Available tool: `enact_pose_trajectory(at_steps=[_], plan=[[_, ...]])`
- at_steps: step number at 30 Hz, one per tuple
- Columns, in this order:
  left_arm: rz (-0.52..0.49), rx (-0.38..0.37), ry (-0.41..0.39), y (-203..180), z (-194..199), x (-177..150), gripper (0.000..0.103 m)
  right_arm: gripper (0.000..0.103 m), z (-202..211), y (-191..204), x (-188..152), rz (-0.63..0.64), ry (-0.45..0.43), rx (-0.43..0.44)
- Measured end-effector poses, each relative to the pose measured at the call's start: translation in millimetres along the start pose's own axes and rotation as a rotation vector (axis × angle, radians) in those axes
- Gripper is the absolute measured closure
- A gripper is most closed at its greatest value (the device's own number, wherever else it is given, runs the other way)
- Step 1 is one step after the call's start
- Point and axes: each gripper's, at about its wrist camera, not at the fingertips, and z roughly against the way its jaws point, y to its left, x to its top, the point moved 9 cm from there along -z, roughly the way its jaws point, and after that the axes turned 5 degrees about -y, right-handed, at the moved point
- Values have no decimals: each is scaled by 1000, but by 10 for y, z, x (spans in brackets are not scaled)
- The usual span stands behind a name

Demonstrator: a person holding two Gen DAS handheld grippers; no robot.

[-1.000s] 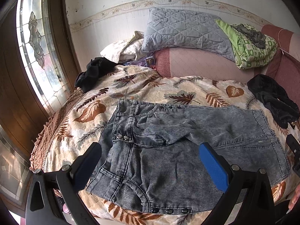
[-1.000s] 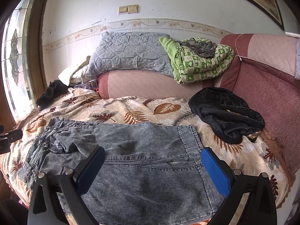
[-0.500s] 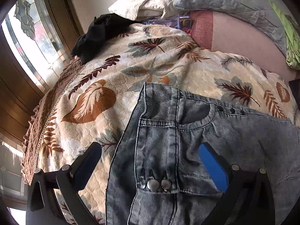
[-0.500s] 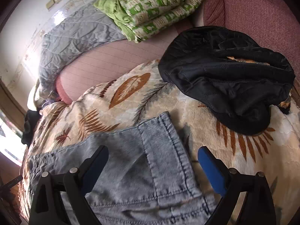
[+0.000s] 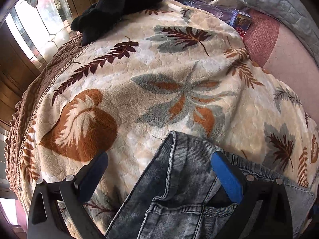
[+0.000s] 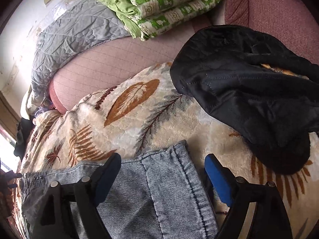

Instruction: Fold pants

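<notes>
1. Since a second ago both claws have dropped from a wide view of the whole garment to close over its far corners; half a second ago they were higher and farther back.
2. Left claw [image 5: 159, 171]: released, jaws spread wide, straddling the waistband corner of the faded grey-blue denim pants [image 5: 179, 189]. The blue-padded finger [image 5: 227, 179] sits on or just over the denim; cannot tell if touching.
3. Right claw [image 6: 162, 171]: released too, spread across the hem corner of the pants [image 6: 163, 183].
4. Pants lie flat on the plush cream leaf-print bed blanket [image 5: 159, 79]. Denim shows ribbed weave, double stitching, a pocket edge.
5. Crumpled black quilted garment [image 6: 249, 91] lies just right of the hem, apart from it.
6. Folded green-and-white patterned quilt [image 6: 163, 4] rests on a grey stitched pillow [image 6: 75, 31], above the pink padded headboard [image 6: 119, 59].
7. Another black cloth heap [image 5: 119, 6] by the stained-glass window [image 5: 39, 20]; small blue box [image 5: 241, 20], print unreadable.
8. Lower pants are cut off by the frame edges and claw bodies.
</notes>
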Motion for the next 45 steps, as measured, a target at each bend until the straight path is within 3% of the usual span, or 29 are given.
enact_pose_trajectory(at_steps=[2,4,6,12,19,21,26,29,32,35,36,37,39,40,42,45], plan=[[7,-35,3,-74,-47,34,1,15,-38,-24,8,-13,2,1],[6,-66,5,-156,-78,38,12,15,-54,-44,20,-20,0,1],[-11,-101,23,-250,-125,-6,56,15,-53,-49,49,-22,-12,0],[13,-119,21,-255,-184,3,65,15,-91,-60,99,-24,-11,13],[22,-110,6,-254,-213,4,64,15,-124,-59,104,-40,14,57],[0,-102,-23,-278,-163,15,78,15,-147,-55,88,-38,33,79],[-61,-98,-90,-369,-11,23,89,15,-162,-135,106,-71,59,136],[-75,-107,-106,-402,19,32,88,15,-203,-217,127,-97,62,140],[-43,-126,-66,-378,-67,13,71,15,-267,-252,133,-98,68,126],[-37,-126,-76,-369,-83,-4,72,15,-332,-230,133,-67,69,105],[-45,-113,-82,-367,-77,-7,78,17,-369,-214,121,-49,74,89],[-53,-100,-88,-367,-67,-6,82,21,-414,-194,95,-30,86,74],[-62,-110,-97,-386,-20,-6,89,63,-513,-141,-11,35,138,24],[-64,-111,-103,-386,18,-2,90,66,-525,-118,-42,93,145,-23],[-62,-125,-124,-377,131,19,91,86,-466,-33,-41,159,140,-54],[-53,-164,-169,-344,388,68,92,89,-266,3,43,131,109,-37]])
